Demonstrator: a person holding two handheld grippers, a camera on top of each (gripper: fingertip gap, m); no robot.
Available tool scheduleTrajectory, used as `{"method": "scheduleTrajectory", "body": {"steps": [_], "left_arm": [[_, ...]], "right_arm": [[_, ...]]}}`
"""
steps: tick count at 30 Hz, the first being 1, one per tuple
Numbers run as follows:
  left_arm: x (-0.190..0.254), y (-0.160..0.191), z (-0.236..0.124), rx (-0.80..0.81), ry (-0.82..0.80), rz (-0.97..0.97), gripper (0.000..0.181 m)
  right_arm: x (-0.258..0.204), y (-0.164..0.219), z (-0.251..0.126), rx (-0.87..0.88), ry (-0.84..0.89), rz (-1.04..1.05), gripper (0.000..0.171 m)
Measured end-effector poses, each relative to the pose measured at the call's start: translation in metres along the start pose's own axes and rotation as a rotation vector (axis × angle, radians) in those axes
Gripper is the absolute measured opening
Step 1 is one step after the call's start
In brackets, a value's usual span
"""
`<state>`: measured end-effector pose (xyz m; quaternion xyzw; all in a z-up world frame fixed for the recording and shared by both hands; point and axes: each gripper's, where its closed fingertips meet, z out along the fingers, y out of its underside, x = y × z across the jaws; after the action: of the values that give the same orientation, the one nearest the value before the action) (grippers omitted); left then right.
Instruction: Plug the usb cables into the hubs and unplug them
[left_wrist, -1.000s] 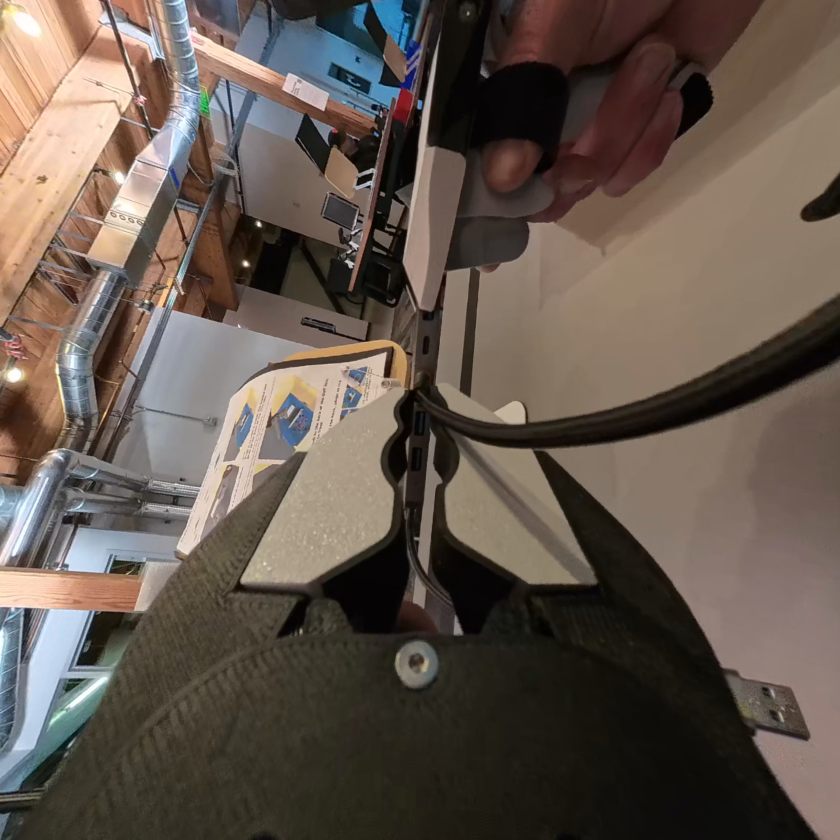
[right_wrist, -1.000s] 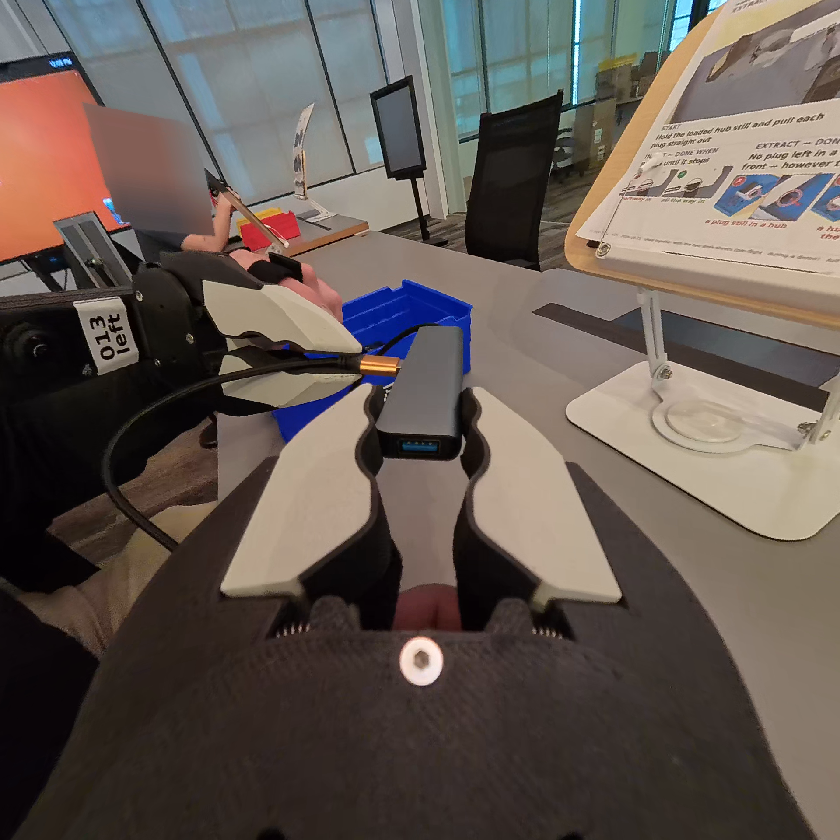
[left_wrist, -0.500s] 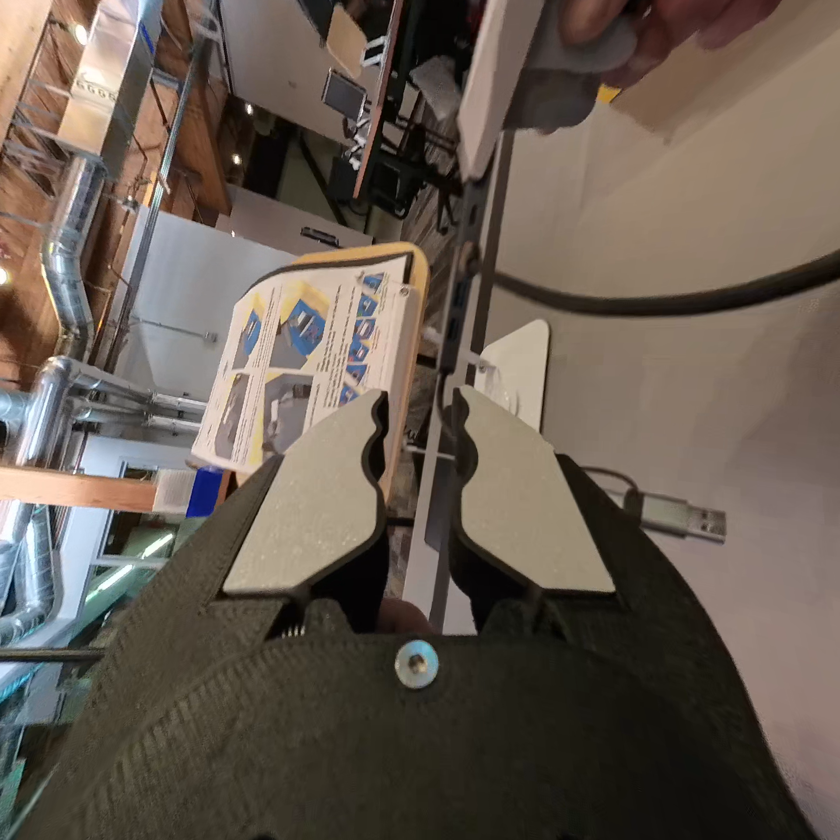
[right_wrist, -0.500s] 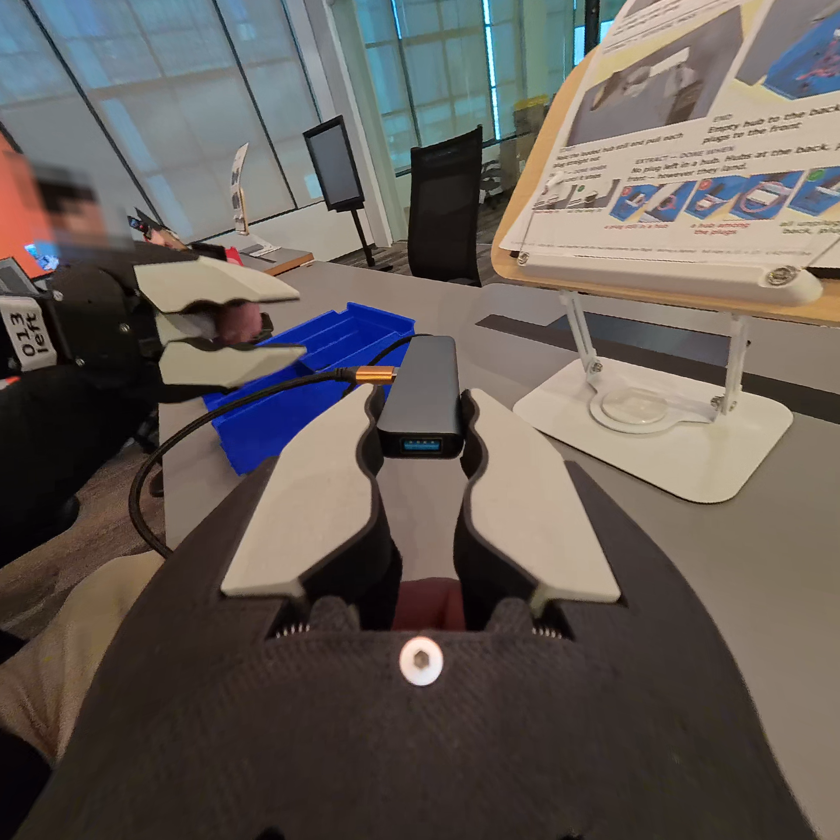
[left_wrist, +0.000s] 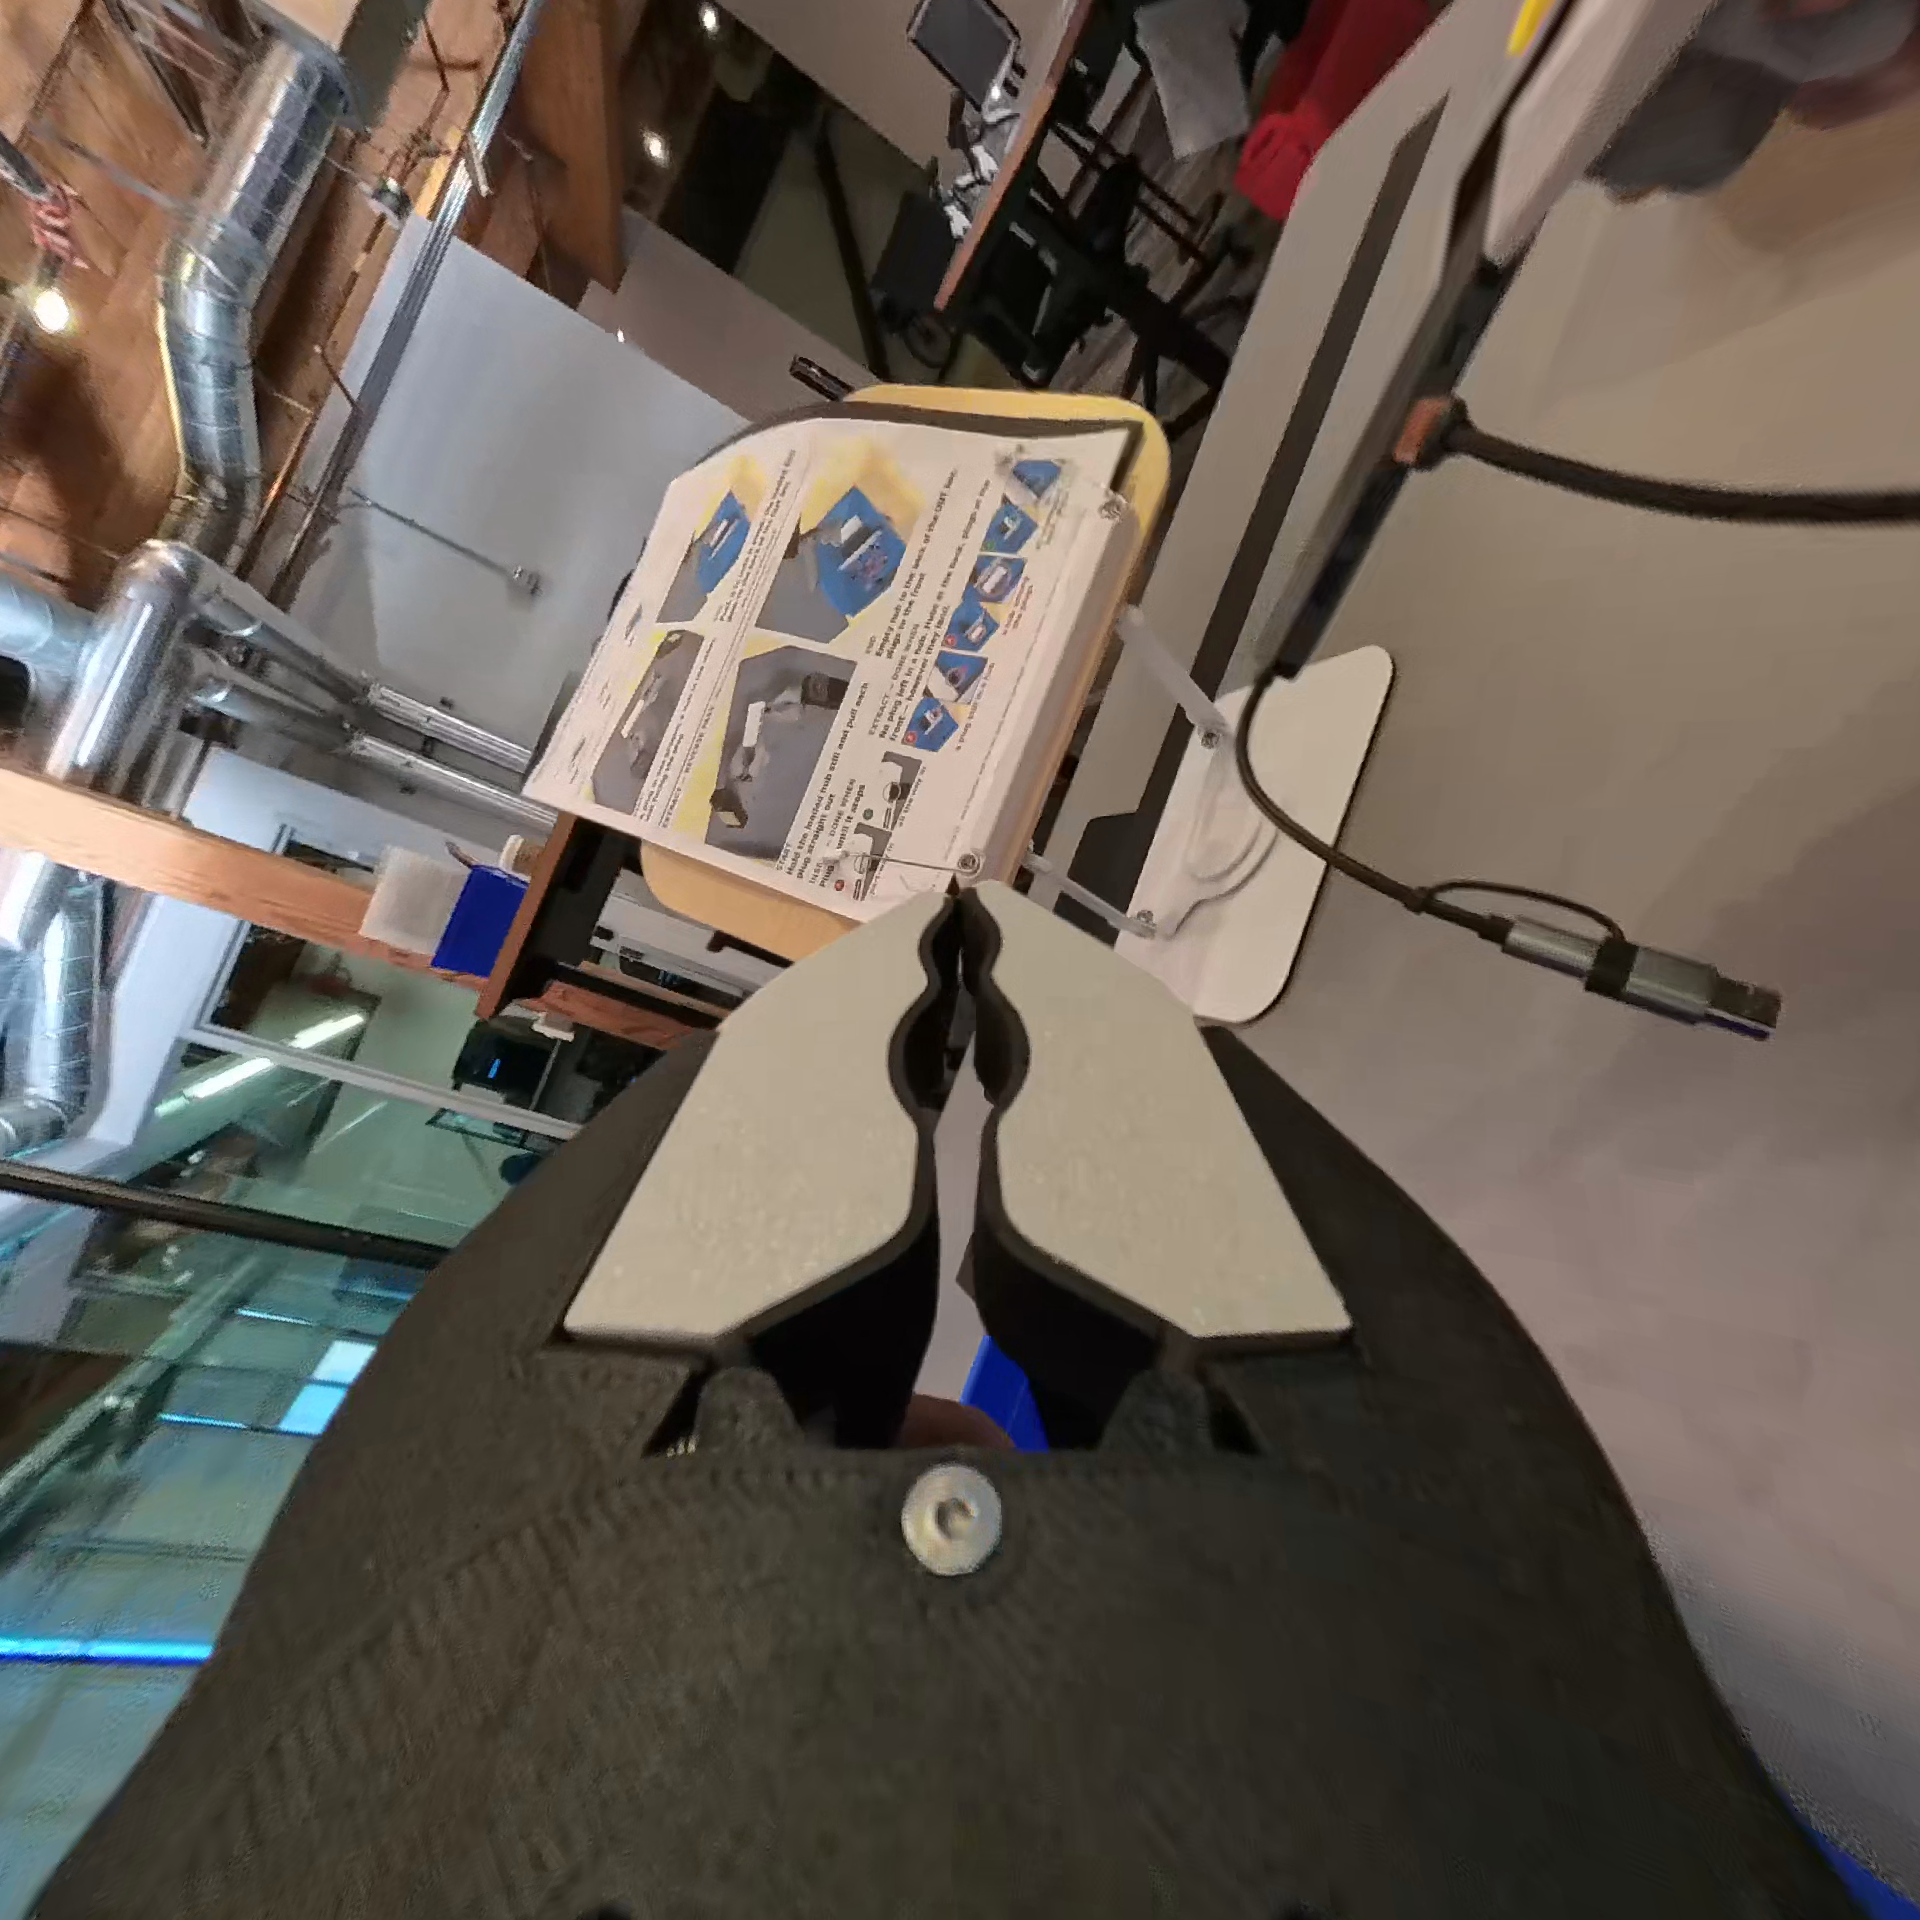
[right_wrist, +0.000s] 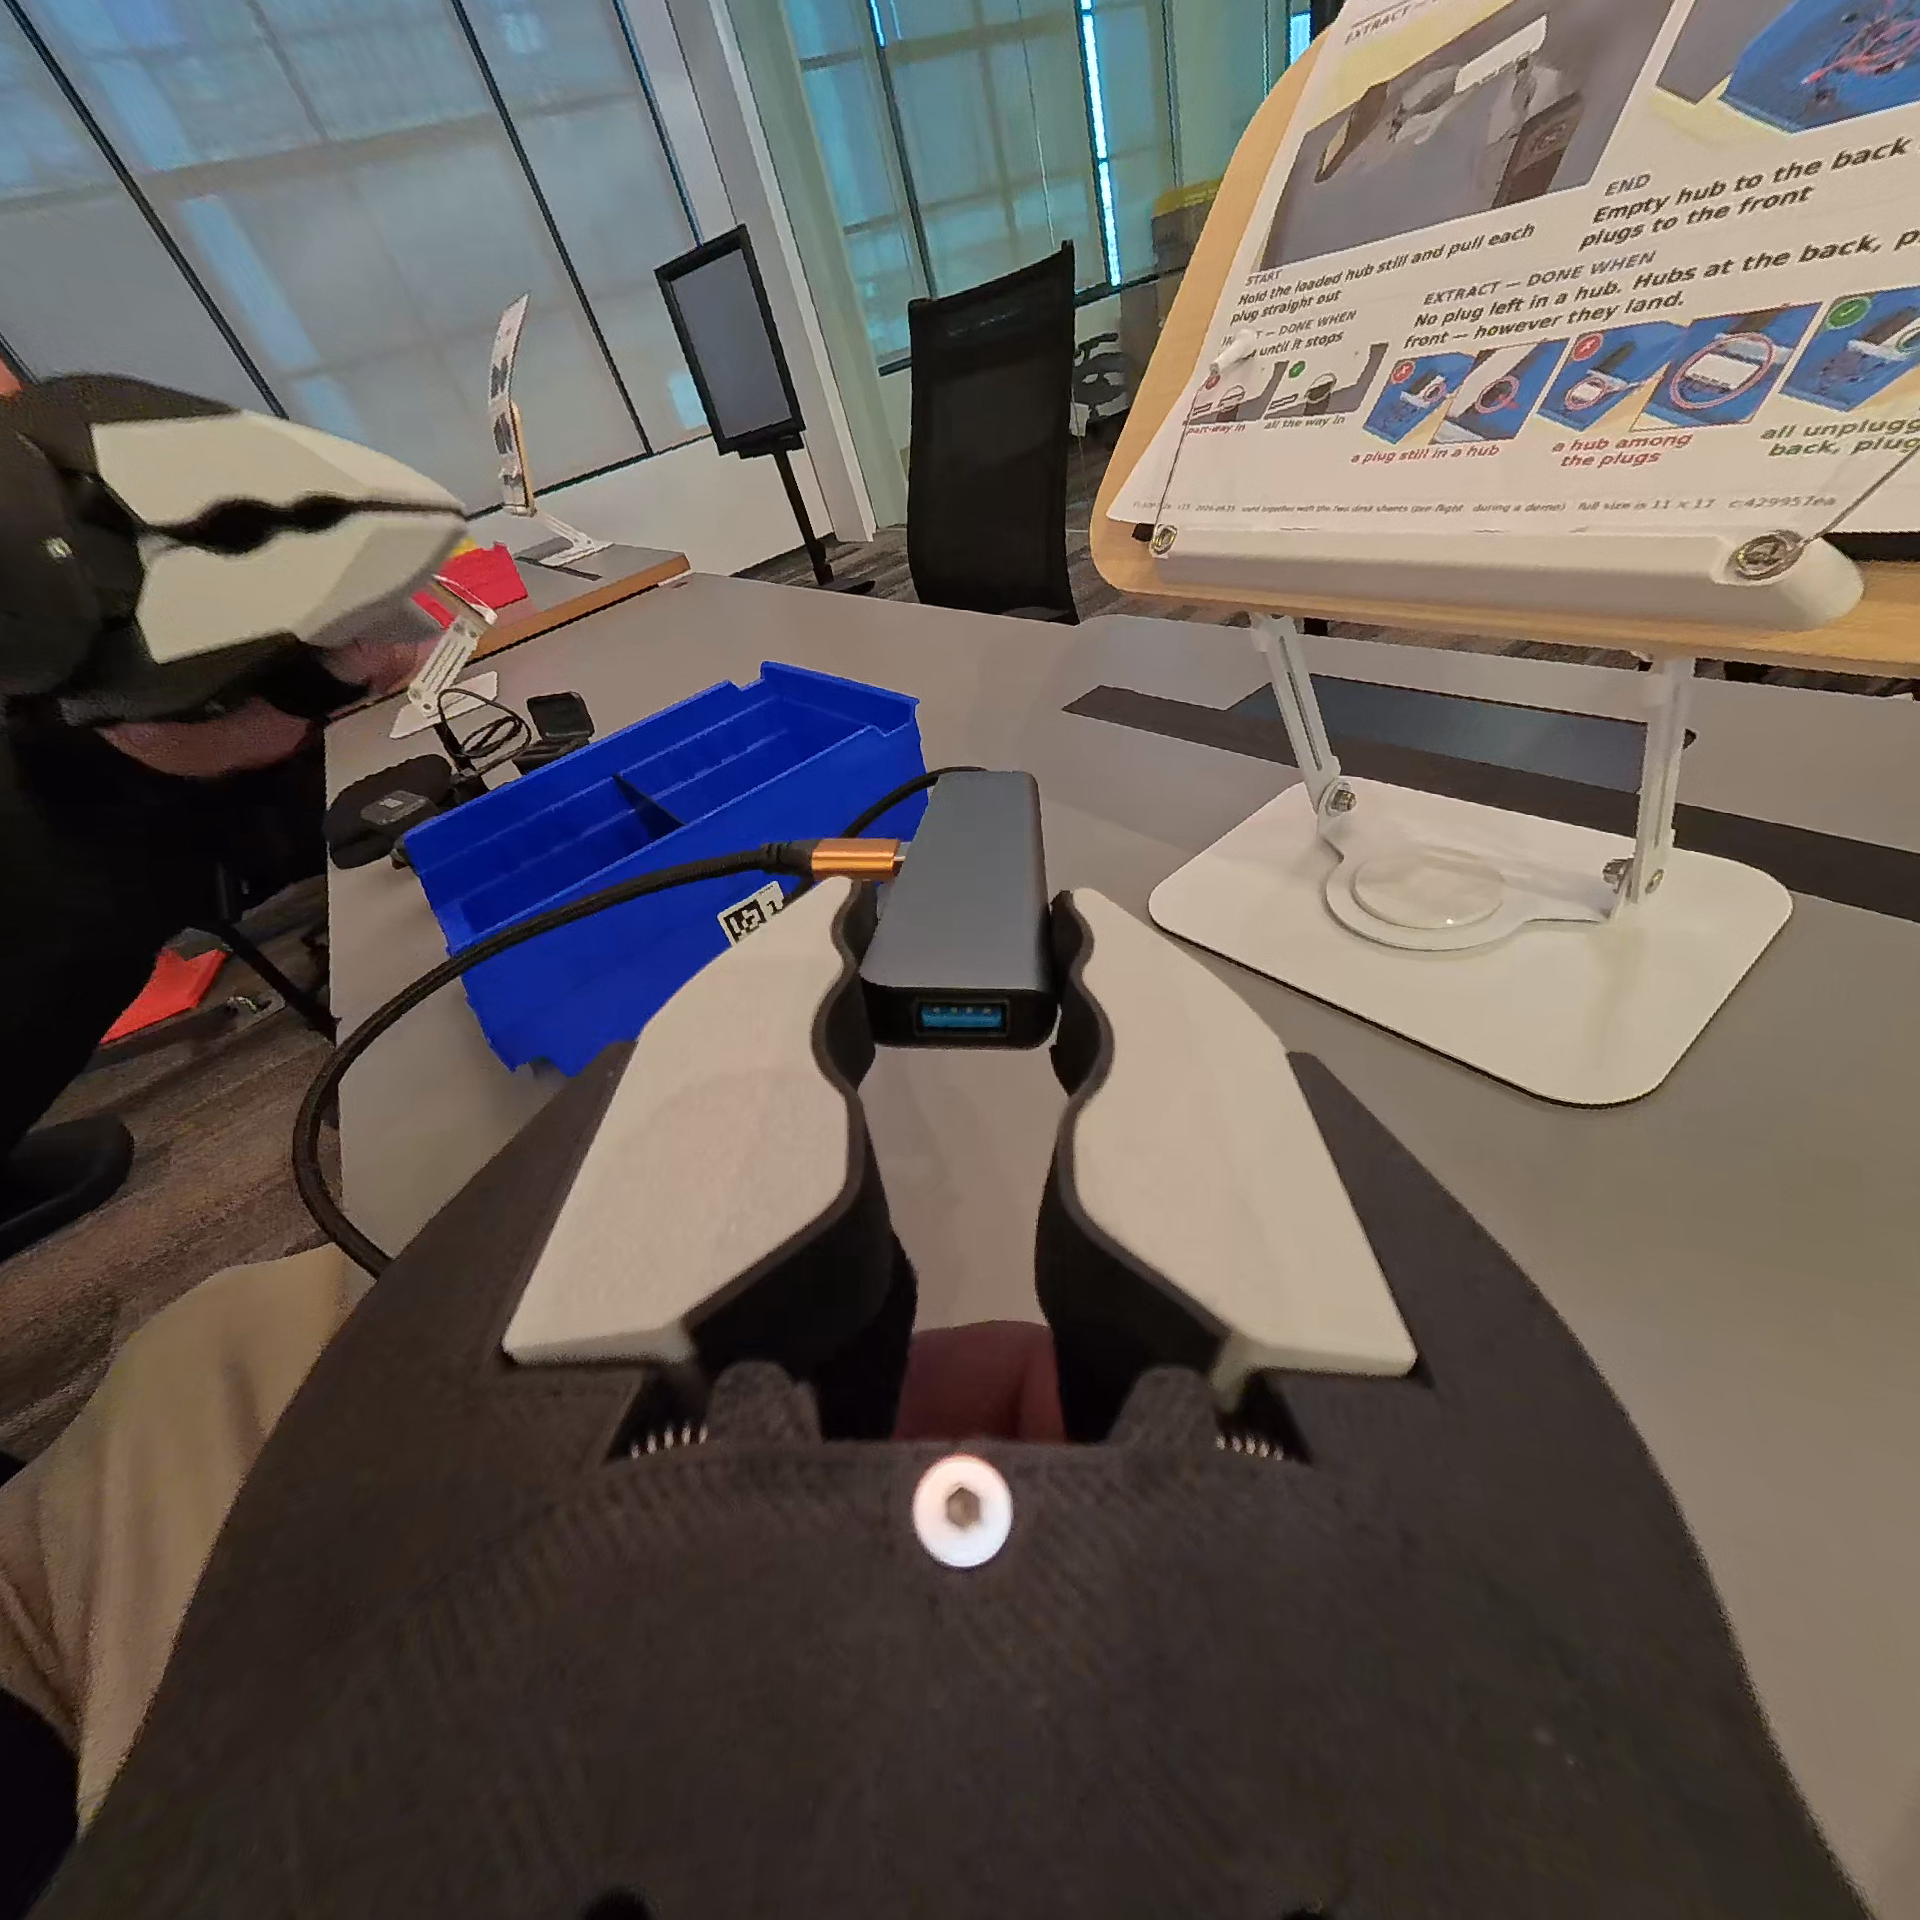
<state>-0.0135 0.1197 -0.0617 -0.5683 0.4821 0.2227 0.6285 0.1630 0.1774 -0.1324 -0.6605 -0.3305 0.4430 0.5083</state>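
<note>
My right gripper (right_wrist: 961, 935) is shut on a dark grey USB hub (right_wrist: 966, 883) and holds it above the grey table (right_wrist: 1558, 1299). A black braided cable (right_wrist: 540, 925) with a copper-coloured plug (right_wrist: 854, 860) sits in the hub's left side. My left gripper (left_wrist: 956, 912) is shut with nothing between its pads. It also shows in the right wrist view (right_wrist: 281, 520), up at the far left and away from the cable. In the left wrist view the hub (left_wrist: 1340, 540) is edge-on with the plug (left_wrist: 1418, 445) in it. The hub's own lead ends in a grey connector (left_wrist: 1652, 982) hanging free.
A blue divided bin (right_wrist: 665, 831) stands on the table left of the hub. A white document stand (right_wrist: 1507, 935) with an instruction sheet (left_wrist: 831, 644) stands at the right. Small black devices and a cable (right_wrist: 478, 727) lie behind the bin. A black chair (right_wrist: 987, 436) stands beyond the table. The left gripper's tips are roughly 20 centimeters from the right gripper's.
My left gripper let go of the black cable near its plug, opened, drew back from the hub and shut on air. The plug stays in the hub, which my right gripper still holds.
</note>
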Motion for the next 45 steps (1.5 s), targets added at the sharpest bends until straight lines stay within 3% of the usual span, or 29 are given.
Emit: {"method": "scheduleTrajectory", "body": {"steps": [7, 12, 14, 19, 25, 31, 39, 45], "left_arm": [[-0.033, -0.003, -0.012, 0.009, -0.094, -0.113, 0.001], [-0.053, 0.025, -0.016, -0.134, -0.124, -0.166, 0.059], [-0.056, 0.035, -0.022, -0.181, -0.126, -0.139, 0.067], [-0.042, 0.064, -0.04, -0.27, -0.049, -0.123, 0.054], [0.004, 0.146, -0.074, -0.561, 0.196, -0.147, 0.049], [0.055, 0.207, -0.096, -0.68, 0.414, -0.251, 0.038], [0.115, 0.245, -0.082, -0.745, 0.571, -0.168, 0.027], [0.123, 0.27, -0.069, -0.783, 0.518, -0.113, 0.024]], "right_arm": [[0.0, 0.0, -0.001, 0.003, -0.001, -0.005, 0.032], [0.002, -0.001, -0.002, 0.007, 0.005, -0.005, 0.032], [0.003, -0.001, -0.003, 0.01, 0.009, -0.003, 0.032], [0.007, 0.0, -0.004, 0.008, 0.014, 0.004, 0.032], [0.008, 0.003, -0.002, -0.001, 0.024, -0.001, 0.032], [0.009, 0.006, -0.001, -0.01, 0.032, -0.006, 0.032], [0.011, 0.01, 0.001, -0.018, 0.036, -0.005, 0.032], [0.012, 0.012, 0.003, -0.024, 0.038, -0.002, 0.031]]}}
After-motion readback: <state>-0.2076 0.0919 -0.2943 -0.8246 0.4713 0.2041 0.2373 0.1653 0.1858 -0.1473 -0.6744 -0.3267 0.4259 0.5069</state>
